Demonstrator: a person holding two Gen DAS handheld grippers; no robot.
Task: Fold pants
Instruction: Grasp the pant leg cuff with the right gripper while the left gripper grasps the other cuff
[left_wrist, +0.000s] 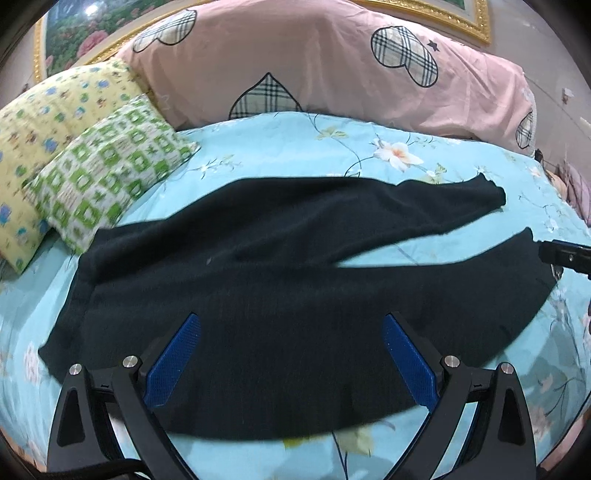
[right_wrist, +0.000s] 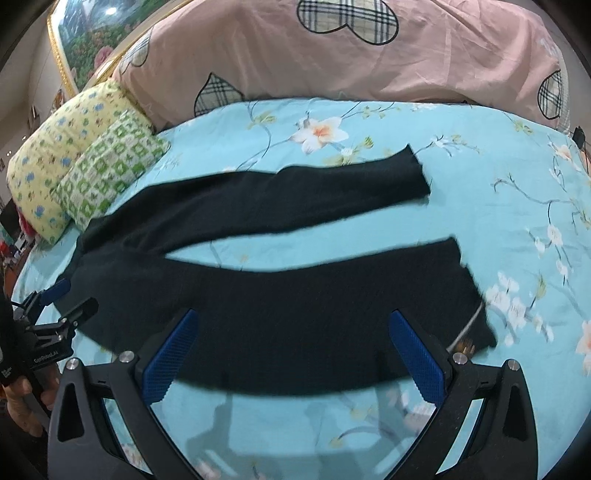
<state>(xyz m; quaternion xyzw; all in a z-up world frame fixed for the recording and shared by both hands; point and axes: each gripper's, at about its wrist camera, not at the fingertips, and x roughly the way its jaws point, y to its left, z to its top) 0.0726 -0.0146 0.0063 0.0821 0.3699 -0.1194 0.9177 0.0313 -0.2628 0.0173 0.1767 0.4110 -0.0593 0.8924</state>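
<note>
1. Looking through the left wrist view, we hold the left gripper (left_wrist: 291, 354) with its fingers wide apart and empty above the waist end of the pants (left_wrist: 258, 280). The pants lie flat on the blue bedsheet (left_wrist: 295, 140), just beside the green pillow (left_wrist: 107, 173). We judge that closing here could pinch only one layer, or catch the sheet with it. Our near hem is blurred, and the right gripper (left_wrist: 565, 254) is cut off at the frame edge.
2. Looking through the right wrist view, our fingers are likewise apart and empty over the near leg, far from the pillow. The two legs are splayed, so a fold may land crooked. A pale streak by the cuff is too blurred to identify.
</note>
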